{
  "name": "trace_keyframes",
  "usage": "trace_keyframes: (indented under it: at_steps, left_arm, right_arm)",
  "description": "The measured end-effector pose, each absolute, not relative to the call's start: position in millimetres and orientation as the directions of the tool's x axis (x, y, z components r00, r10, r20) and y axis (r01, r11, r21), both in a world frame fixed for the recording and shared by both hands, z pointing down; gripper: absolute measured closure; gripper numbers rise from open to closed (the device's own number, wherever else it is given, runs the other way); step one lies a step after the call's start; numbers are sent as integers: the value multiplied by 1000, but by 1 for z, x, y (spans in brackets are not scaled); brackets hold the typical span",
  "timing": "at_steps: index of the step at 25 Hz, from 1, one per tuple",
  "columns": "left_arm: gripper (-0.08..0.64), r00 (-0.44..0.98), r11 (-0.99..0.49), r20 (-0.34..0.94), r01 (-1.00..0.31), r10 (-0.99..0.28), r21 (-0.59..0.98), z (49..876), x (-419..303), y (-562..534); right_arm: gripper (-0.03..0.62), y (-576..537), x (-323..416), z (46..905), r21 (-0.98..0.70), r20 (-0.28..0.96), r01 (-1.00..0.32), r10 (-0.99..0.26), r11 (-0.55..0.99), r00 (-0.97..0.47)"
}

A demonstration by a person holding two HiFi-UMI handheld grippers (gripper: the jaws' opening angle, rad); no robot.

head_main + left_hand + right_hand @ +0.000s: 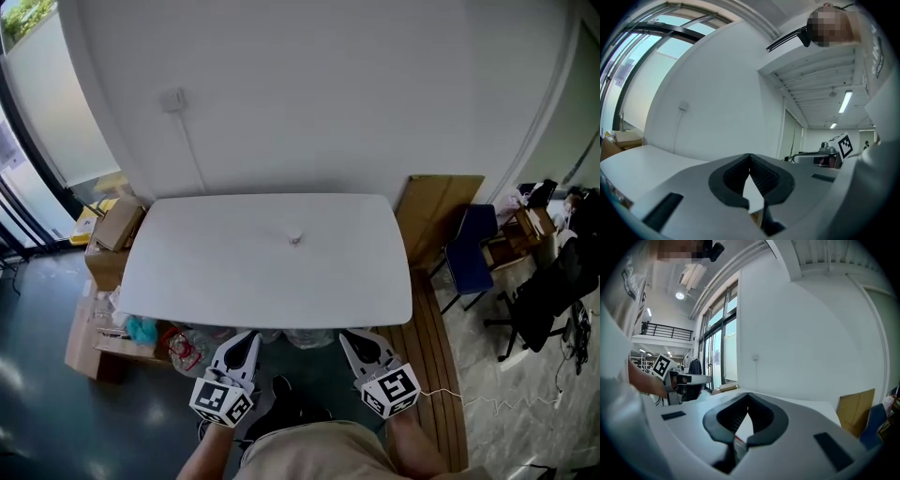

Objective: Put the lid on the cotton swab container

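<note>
Before the white table (216, 267), left gripper (246, 341), right gripper (357, 340), jaws pressed together, empty.

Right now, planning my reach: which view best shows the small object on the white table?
Head view: the small object sits central on the white table, too tiny to identify. Neither gripper view shows it.
</note>
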State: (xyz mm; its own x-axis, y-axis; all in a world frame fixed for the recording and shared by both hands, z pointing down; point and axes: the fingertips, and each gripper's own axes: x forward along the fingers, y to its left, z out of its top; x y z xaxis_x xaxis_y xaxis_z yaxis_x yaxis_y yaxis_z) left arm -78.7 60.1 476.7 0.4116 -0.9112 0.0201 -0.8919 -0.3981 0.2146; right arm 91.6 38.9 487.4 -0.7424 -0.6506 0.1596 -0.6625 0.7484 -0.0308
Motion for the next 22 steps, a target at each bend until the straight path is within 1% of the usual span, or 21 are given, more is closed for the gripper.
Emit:
trace_keyframes:
  at_steps: [12, 22]
  left_arm:
    - [555, 543, -526, 33, -825, -839, 207, 483, -116, -52]
    - [555, 550, -515, 78, -816, -832, 262, 506, -127, -94]
  right_arm:
    - [578, -60, 44, 475, -48, 137, -748, -737, 662, -662]
    - [578, -109, 27, 488, -60, 187, -747, -727, 663, -660]
